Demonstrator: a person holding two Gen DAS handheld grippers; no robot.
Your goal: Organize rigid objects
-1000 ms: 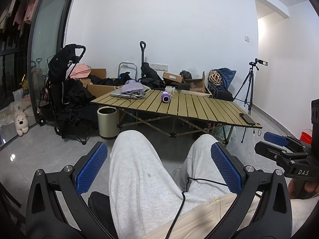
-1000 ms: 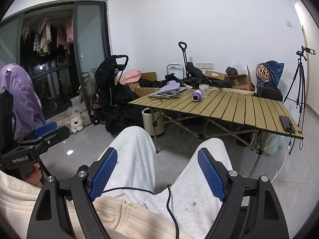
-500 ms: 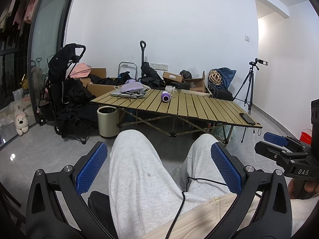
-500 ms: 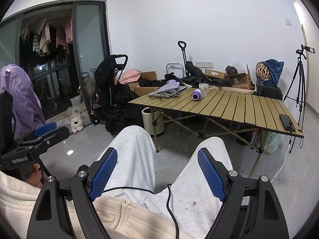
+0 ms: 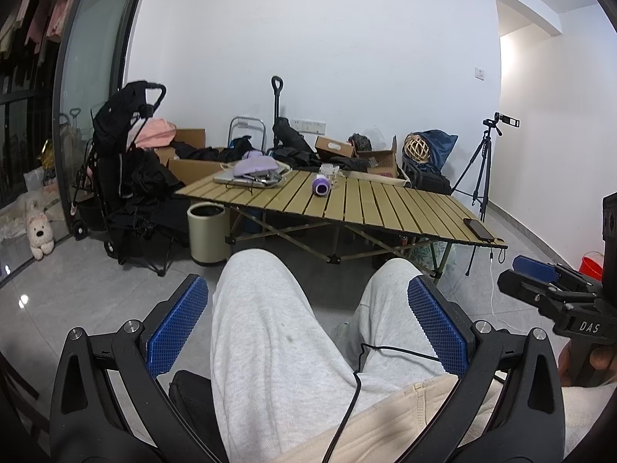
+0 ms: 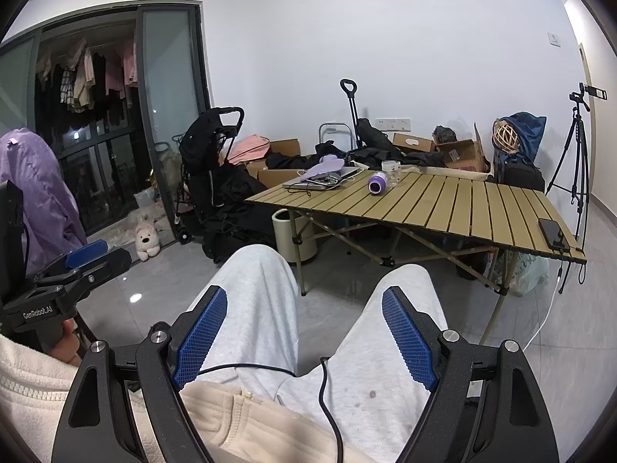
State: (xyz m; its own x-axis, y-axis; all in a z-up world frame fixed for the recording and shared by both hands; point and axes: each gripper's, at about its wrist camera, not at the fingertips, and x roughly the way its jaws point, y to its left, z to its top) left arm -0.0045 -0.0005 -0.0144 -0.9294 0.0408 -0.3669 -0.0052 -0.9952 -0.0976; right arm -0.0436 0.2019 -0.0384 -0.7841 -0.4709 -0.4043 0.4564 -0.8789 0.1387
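Both grippers, left gripper [image 5: 308, 320] and right gripper [image 6: 304, 328], gape over knees.

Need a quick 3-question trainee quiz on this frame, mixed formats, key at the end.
1. True or false: the left gripper is shut on an object.
2. Which item lies on its side on the slatted table? A) purple bottle B) red bucket C) stuffed dog
3. Fill in: the black phone sits at the table's near ____ corner, seen from the right wrist camera.

Key:
1. False; both it and the right gripper are open over the person's lap, holding nothing.
2. A
3. right
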